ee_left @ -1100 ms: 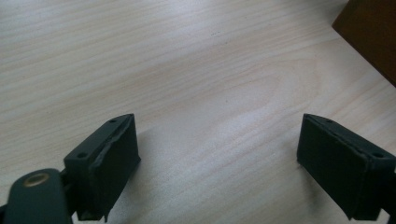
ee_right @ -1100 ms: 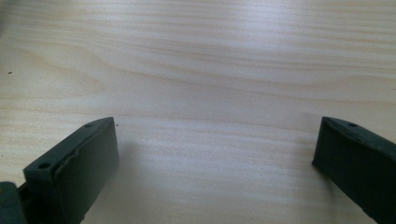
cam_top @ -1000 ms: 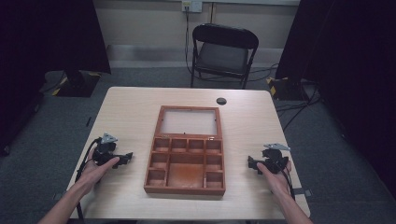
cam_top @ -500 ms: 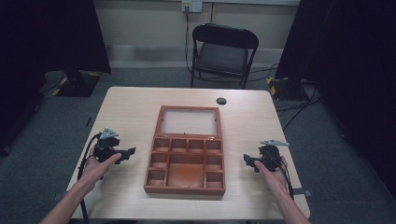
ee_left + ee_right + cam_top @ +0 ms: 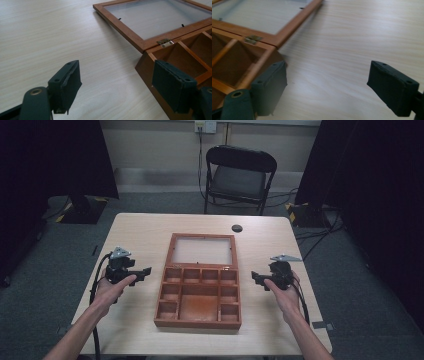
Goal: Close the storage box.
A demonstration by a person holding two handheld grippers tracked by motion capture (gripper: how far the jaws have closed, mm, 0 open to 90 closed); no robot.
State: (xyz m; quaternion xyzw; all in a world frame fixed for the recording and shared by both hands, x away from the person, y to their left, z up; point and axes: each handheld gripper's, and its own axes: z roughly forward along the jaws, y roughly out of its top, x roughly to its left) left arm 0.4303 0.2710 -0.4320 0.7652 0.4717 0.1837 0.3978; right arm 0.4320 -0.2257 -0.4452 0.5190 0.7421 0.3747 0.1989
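Wooden box open at surface centre, between left hand-held gripper and right hand-held gripper; both jaws wide, empty. Both grippers slightly farther than before.

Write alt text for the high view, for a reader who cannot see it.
A wooden compartment box lies open in the middle of a light wooden table, its glass-paned lid folded flat away from the person. A person's hands hold the left gripper and right gripper either side of it, both pointing inward. Beyond stands a black folding chair.
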